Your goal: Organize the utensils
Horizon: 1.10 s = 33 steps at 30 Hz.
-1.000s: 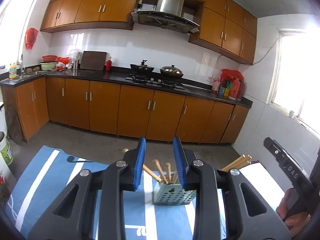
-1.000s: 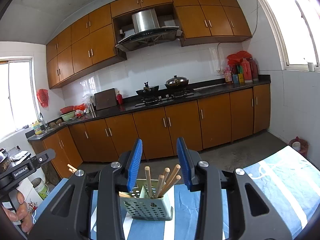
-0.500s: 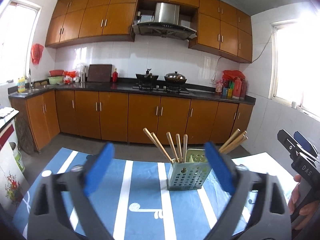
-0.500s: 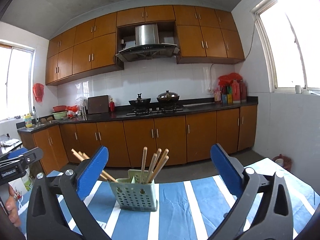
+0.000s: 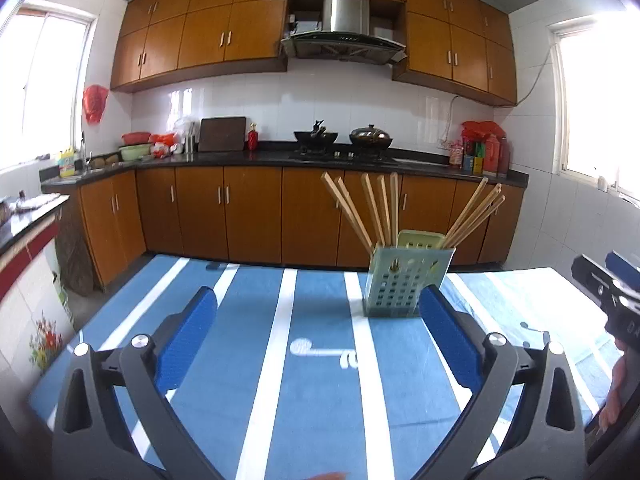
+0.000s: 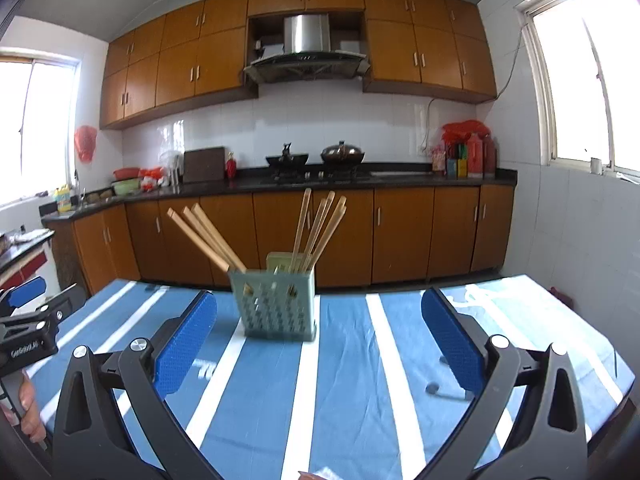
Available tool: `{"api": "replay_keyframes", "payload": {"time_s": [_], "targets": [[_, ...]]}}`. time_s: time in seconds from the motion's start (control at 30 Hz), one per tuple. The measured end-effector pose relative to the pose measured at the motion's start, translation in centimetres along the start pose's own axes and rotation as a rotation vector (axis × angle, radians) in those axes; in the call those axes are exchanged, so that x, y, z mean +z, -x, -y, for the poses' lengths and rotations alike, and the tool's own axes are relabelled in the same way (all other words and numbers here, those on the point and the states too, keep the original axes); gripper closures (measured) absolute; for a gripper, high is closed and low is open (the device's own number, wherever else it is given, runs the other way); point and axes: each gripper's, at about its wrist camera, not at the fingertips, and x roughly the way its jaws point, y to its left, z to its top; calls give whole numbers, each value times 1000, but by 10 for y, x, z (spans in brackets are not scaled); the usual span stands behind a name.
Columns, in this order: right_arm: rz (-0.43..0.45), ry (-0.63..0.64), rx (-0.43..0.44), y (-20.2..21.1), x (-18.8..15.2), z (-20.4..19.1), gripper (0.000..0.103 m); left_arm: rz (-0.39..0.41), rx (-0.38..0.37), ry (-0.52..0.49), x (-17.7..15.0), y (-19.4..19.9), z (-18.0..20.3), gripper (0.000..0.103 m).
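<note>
Left gripper [image 5: 318, 336] and right gripper [image 6: 318, 334]: fingers spread wide, holding nothing, both low over the striped table [image 5: 320, 400]. Beyond them the holder [image 6: 276, 304] stands upright mid-table with all chopsticks [image 6: 316, 228] inside, fanned in two groups. The sorting appears complete; withdraw both grippers level, clear of the leaning sticks

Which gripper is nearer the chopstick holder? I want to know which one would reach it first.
Hard to call. From the left gripper, the chopstick holder stands ahead to its right. From the right gripper, it stands ahead, slightly left.
</note>
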Motion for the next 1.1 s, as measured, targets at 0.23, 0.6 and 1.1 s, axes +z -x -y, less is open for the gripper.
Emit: {"api": "replay_keyframes", "payload": {"time_s": [0.23, 0.6, 1.1], "targets": [[-40, -8, 16, 5, -30, -6, 2, 29, 38, -41, -23, 10, 2, 4], [-77, -3, 11, 6, -48, -8, 2, -12, 27, -44, -46, 9, 4, 4], [-132, 3, 9, 5, -64, -9, 2, -45, 28, -47, -64, 7, 6, 4]]}}
